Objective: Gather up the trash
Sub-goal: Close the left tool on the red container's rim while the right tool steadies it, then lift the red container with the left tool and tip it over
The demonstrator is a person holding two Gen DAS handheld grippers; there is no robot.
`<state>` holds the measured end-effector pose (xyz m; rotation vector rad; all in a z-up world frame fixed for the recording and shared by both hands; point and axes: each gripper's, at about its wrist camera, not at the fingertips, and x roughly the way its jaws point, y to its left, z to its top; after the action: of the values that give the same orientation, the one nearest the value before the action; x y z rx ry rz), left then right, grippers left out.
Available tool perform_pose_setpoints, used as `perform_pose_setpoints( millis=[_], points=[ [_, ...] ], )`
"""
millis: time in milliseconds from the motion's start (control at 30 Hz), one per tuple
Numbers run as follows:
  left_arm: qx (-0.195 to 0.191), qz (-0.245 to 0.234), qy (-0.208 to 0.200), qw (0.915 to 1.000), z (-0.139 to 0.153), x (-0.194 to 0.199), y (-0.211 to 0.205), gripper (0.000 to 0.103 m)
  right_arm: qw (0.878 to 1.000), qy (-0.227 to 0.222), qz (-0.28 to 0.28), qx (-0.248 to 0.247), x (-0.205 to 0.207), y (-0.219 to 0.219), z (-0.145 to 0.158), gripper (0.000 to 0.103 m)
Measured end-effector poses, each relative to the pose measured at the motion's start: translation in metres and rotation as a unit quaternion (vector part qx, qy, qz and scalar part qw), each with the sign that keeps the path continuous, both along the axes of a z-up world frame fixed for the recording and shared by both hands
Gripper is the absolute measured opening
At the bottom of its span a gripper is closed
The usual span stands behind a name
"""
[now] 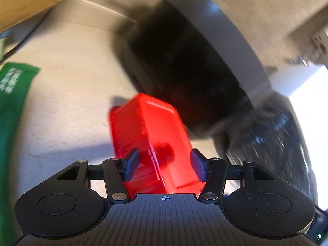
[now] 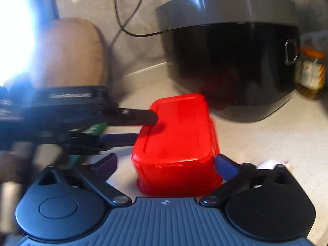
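Red plastic container [image 2: 176, 143] — a translucent tub lying tipped on the pale countertop [image 2: 266, 143] — sits just in front of a black cooker with a grey lid [image 2: 229, 65]. The right gripper [image 2: 166, 164] points downward at it from close behind, jaws spread wide; the tub fills the gap between them, the right blue pad [image 2: 225, 168] looks to be at its wall and the left pad [image 2: 106, 164] stands clear of it.

The left gripper [image 1: 164, 162] reaches in from the left side, also angled down. In its own view the tub [image 1: 149, 143] lies between both blue pads [image 1: 131, 162]; whether they press on it or only flank it I cannot tell, as motion blur smears the edges. From the right wrist view one of its dark fingers [image 2: 141, 116] lies against the tub's upper corner.

Room is tight behind: the cooker stands close to the tub's far side, and a wall with a thin black cable [image 2: 123, 20] backs it. To the right the counter is open up to a jar with an orange lid [image 2: 311, 71]. A green packet [image 1: 12, 112] lies along the left edge, cut off by the frame. A person's forearm [image 2: 69, 53] shows above the left gripper, blurred, beside strong glare.
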<state>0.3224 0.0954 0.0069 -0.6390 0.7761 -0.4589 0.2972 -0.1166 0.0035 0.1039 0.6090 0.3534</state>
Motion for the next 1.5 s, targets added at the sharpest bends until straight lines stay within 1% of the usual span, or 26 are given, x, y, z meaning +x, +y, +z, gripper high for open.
perform_pose_setpoints(
  millis=[33,67,100,167,233,333,367,433,533,633,700,800,867,933,967,1000,1067,1133,1200,1233,1300,1367,1400,1433,1467,1500],
  points=[
    [0.003,-0.003,-0.009,0.9999,0.006,-0.003,0.001,0.058,1.0,-0.003,-0.007,-0.009,0.002,0.004,0.0,0.103],
    [0.015,0.004,-0.02,0.9997,0.013,-0.009,0.002,0.057,1.0,0.001,-0.008,-0.015,0.005,0.007,-0.001,0.103],
    [0.038,0.019,-0.032,0.9986,0.02,-0.015,0.003,0.057,1.0,0.009,-0.012,-0.017,0.008,0.01,-0.002,0.103],
    [0.088,0.044,-0.061,0.9933,0.035,-0.031,0.002,0.058,0.999,0.022,-0.021,-0.031,0.015,0.014,-0.004,0.103],
    [0.119,0.058,-0.084,0.9876,0.044,-0.046,0.005,0.058,0.998,0.032,-0.026,-0.049,0.024,0.021,-0.006,0.103],
    [0.138,0.069,-0.111,0.9817,0.049,-0.071,0.011,0.058,0.996,0.04,-0.019,-0.079,0.037,0.026,-0.009,0.101],
    [0.141,0.071,-0.118,0.9803,0.05,-0.077,0.013,0.058,0.996,0.041,-0.016,-0.079,0.041,0.026,-0.008,0.101],
    [0.134,0.071,-0.119,0.9811,0.048,-0.084,0.016,0.058,0.996,0.048,-0.011,-0.078,0.041,0.023,-0.005,0.1],
    [0.09,0.06,-0.087,0.9904,0.038,-0.086,0.029,0.058,0.998,0.047,0.008,-0.041,0.028,0.011,0.007,0.1],
    [0.056,0.056,-0.07,0.9944,0.027,-0.084,0.036,0.058,0.999,0.05,0.02,0.002,0.012,-0.008,0.021,0.099],
    [0.053,0.051,-0.078,0.9943,0.025,-0.088,0.036,0.058,0.997,0.06,0.025,0.042,-0.001,-0.028,0.03,0.1],
    [0.051,0.02,-0.094,0.9941,0.028,-0.096,0.028,0.058,0.991,0.079,0.033,0.1,-0.02,-0.062,0.04,0.099],
    [0.049,-0.023,-0.113,0.9921,0.032,-0.106,0.017,0.058,0.985,0.09,0.035,0.14,-0.032,-0.086,0.045,0.099],
    [0.069,-0.071,-0.136,0.9857,0.038,-0.119,0.0,0.058,0.98,0.091,0.034,0.173,-0.046,-0.111,0.051,0.099],
    [0.095,-0.099,-0.15,0.979,0.041,-0.126,-0.013,0.058,0.979,0.088,0.031,0.182,-0.051,-0.121,0.053,0.099],
    [0.13,-0.125,-0.166,0.9694,0.043,-0.135,-0.029,0.058,0.978,0.085,0.028,0.188,-0.058,-0.13,0.055,0.099],
    [0.195,-0.16,-0.199,0.9468,0.043,-0.153,-0.057,0.058,0.978,0.079,0.018,0.191,-0.069,-0.143,0.058,0.098],
    [0.267,-0.164,-0.232,0.9207,0.043,-0.171,-0.084,0.058,0.977,0.083,0.005,0.198,-0.075,-0.154,0.057,0.098],
    [0.347,-0.15,-0.269,0.886,0.042,-0.185,-0.111,0.059,0.974,0.089,-0.003,0.209,-0.075,-0.163,0.059,0.098],
    [0.379,-0.14,-0.293,0.8665,0.042,-0.189,-0.124,0.059,0.973,0.092,-0.003,0.212,-0.073,-0.166,0.059,0.098],
    [0.423,-0.13,-0.33,0.8339,0.042,-0.19,-0.145,0.06,0.972,0.095,0.0,0.216,-0.068,-0.167,0.059,0.098],
    [0.451,-0.132,-0.356,0.8073,0.041,-0.18,-0.164,0.061,0.971,0.095,0.0,0.219,-0.065,-0.17,0.059,0.098],
    [0.46,-0.132,-0.357,0.8022,0.041,-0.171,-0.172,0.061,0.972,0.09,-0.001,0.219,-0.063,-0.172,0.06,0.098],
    [0.463,-0.131,-0.35,0.804,0.042,-0.158,-0.177,0.061,0.973,0.079,-0.007,0.217,-0.065,-0.176,0.061,0.098],
    [0.46,-0.129,-0.337,0.8115,0.044,-0.142,-0.181,0.062,0.975,0.062,-0.019,0.211,-0.065,-0.18,0.063,0.098],
    [0.45,-0.122,-0.32,0.8246,0.045,-0.125,-0.184,0.061,0.979,0.041,-0.035,0.198,-0.063,-0.183,0.066,0.098]
  ],
)
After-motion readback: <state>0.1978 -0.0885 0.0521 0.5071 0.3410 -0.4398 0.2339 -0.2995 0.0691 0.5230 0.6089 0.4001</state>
